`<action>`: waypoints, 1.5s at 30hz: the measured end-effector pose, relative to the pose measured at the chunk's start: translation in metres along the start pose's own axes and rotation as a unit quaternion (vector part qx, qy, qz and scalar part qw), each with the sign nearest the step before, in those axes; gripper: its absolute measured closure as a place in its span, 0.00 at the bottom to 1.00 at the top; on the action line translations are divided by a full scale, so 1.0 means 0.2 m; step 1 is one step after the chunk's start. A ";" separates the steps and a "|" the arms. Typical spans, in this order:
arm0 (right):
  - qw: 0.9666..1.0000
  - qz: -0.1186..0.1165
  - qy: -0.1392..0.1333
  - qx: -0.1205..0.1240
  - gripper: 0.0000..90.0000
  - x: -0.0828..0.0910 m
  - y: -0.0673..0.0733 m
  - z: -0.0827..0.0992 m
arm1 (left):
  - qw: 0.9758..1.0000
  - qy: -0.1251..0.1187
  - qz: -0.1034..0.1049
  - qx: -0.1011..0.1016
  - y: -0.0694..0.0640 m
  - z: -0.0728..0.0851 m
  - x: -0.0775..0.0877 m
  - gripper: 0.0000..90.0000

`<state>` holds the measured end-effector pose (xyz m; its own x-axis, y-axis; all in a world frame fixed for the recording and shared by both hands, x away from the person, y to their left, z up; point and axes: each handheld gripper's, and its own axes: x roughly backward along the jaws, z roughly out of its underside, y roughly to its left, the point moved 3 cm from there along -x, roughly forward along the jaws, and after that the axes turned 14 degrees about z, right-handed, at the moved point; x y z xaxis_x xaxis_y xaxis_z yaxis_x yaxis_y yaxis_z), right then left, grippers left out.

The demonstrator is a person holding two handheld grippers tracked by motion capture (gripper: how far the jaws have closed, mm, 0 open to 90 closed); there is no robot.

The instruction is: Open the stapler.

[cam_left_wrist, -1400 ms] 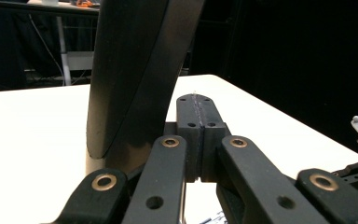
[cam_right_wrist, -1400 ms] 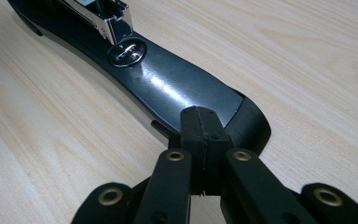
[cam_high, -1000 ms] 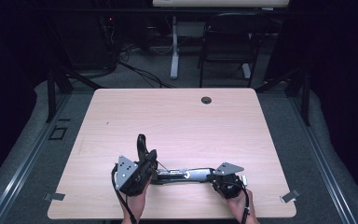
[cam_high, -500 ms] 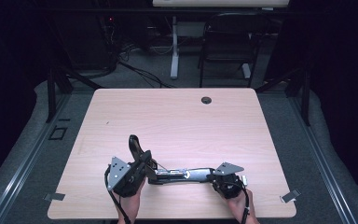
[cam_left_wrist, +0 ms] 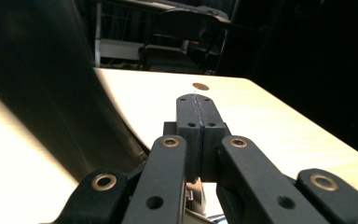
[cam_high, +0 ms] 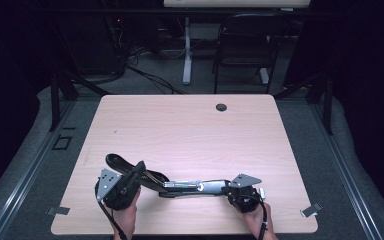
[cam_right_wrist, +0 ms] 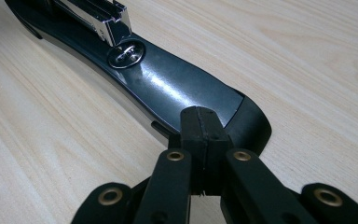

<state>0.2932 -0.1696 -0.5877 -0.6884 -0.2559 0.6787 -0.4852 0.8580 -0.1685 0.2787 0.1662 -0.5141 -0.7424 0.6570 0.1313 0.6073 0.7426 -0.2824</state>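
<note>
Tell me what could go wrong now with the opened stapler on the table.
1. The right hand-held gripper, jaws shut, presses on the very end of the stapler base; it may slip off the smooth plastic, and the base could slide.
2. The left hand-held gripper pushes the stapler's top arm back with closed jaws, holding nothing, so the arm could spring shut.
3. The exposed metal magazine might spill staples.

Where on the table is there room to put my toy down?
The whole far half of the table is bare, up to the little round hole. The near edge is crowded: the opened stapler lies between the left tool and right tool.
</note>
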 end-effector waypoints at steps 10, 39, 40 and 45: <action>1.000 0.000 0.000 -0.001 1.00 0.00 0.00 0.00 | 1.000 0.009 -0.006 -0.012 -0.01 -0.01 0.00 1.00; 0.999 -0.014 0.034 -0.019 0.71 0.00 -0.08 -0.05 | 0.965 0.217 0.129 -0.079 -0.16 -0.22 -0.29 0.44; 0.999 -0.015 0.037 -0.019 0.67 0.01 -0.09 -0.05 | 0.961 0.227 0.134 -0.083 -0.17 -0.23 -0.32 0.42; 0.998 -0.010 0.050 -0.048 0.50 0.04 -0.17 -0.06 | 0.948 0.262 0.153 -0.099 -0.20 -0.29 -0.44 0.30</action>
<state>0.3117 -0.1951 -0.5679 -0.6205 -0.2314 0.7493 -0.4406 0.8933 -0.0889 0.3360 0.0869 -0.4603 -0.3124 0.7805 0.5415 0.8509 0.4833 -0.2057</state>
